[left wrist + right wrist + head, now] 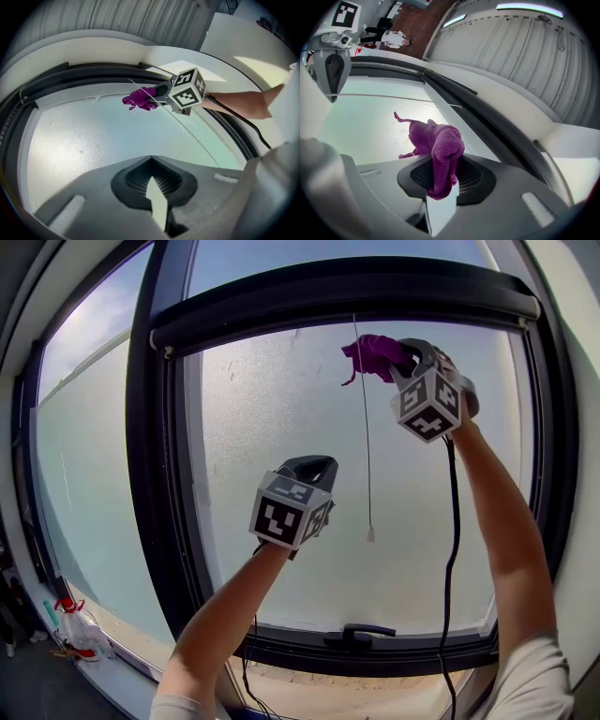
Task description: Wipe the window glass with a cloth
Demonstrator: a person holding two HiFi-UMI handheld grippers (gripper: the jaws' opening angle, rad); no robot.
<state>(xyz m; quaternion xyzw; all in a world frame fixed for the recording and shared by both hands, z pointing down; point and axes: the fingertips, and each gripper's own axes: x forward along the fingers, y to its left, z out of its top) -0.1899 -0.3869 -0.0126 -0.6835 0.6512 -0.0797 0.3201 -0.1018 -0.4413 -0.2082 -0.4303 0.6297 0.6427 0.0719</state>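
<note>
Purple cloth [375,356] is at the top right corner of the frosted window glass [272,427], just under the dark top frame [347,296]. It looks pressed to the pane, but contact isn't certain from these angles. Right gripper [405,360] has it: jaws clamped on one bunched end, and the rest spills forward over the jaw tips toward the glass [370,126]. A loose tail of the cloth [436,145] sticks out to the side.

Blind pull cord [366,446] hangs down the pane just left of the cloth, with its end bead mid-height.

Left gripper [314,465] is lower, mid-pane, left of the cord and well apart from the cloth. Its jaws are together with nothing between them, tips pointed at the glass.

Window handle [361,632] sits on the bottom frame edge, lying horizontal. Black cable [450,521] runs down from the right gripper along the forearm.
</note>
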